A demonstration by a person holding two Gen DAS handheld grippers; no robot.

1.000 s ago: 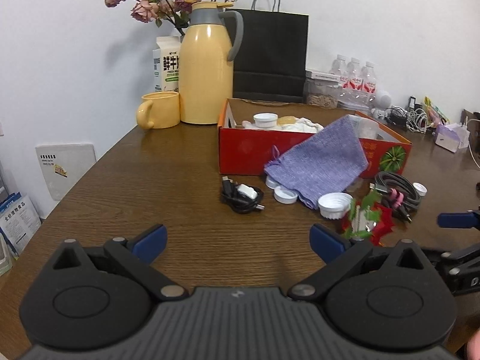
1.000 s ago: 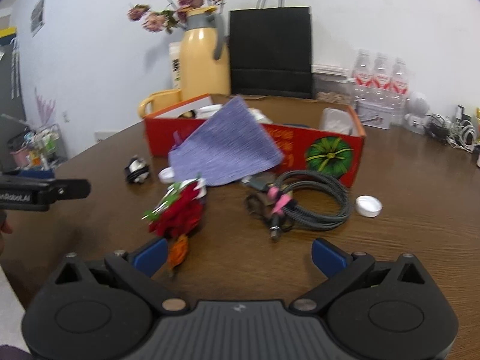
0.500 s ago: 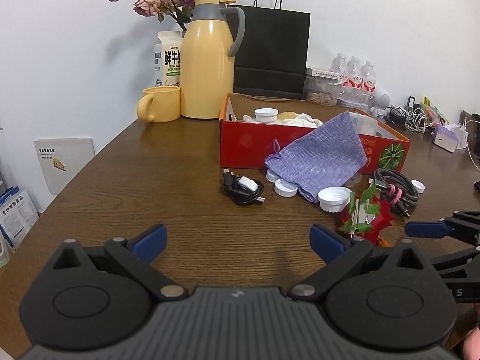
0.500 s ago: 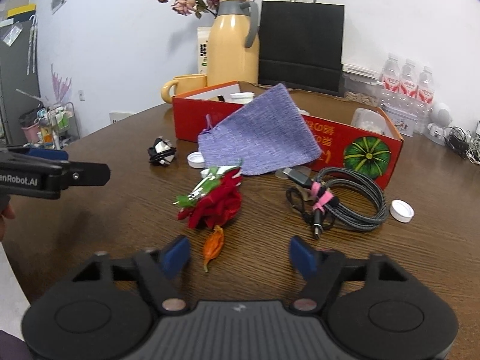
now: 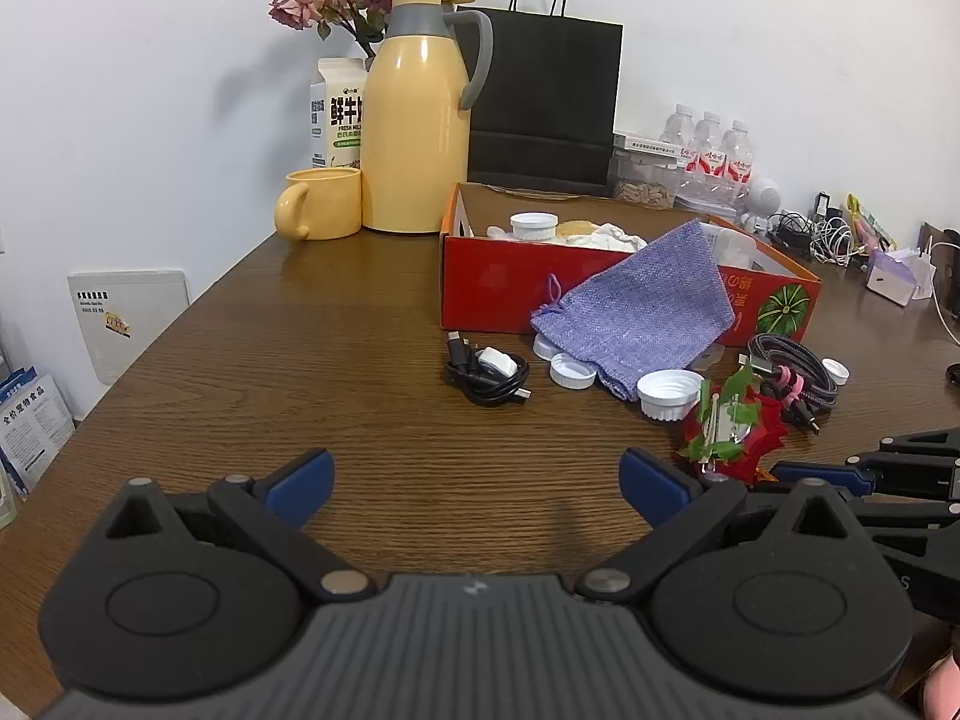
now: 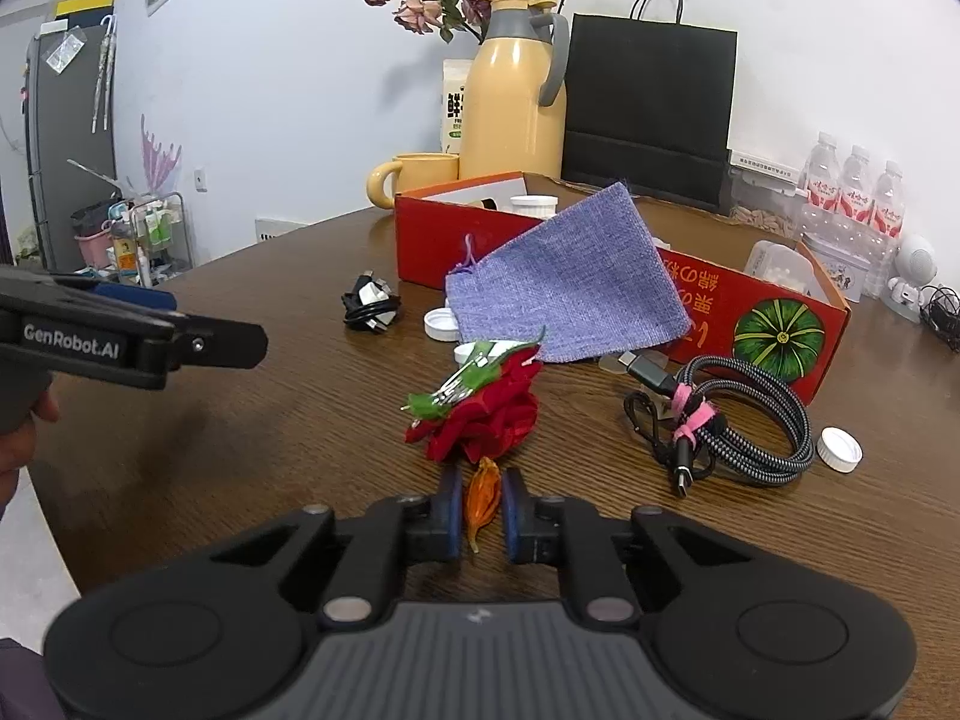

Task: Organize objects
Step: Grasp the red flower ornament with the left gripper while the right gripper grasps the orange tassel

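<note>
Closing jaws flank orange petal (image 6: 483,495); bare table (image 6: 270,420) leftward.

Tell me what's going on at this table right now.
A person is tidying clutter beside a red box. The right gripper has just been closing, with the orange tail of a red fabric ornament between its pads. The left gripper hangs open over bare table, holding nothing.
</note>
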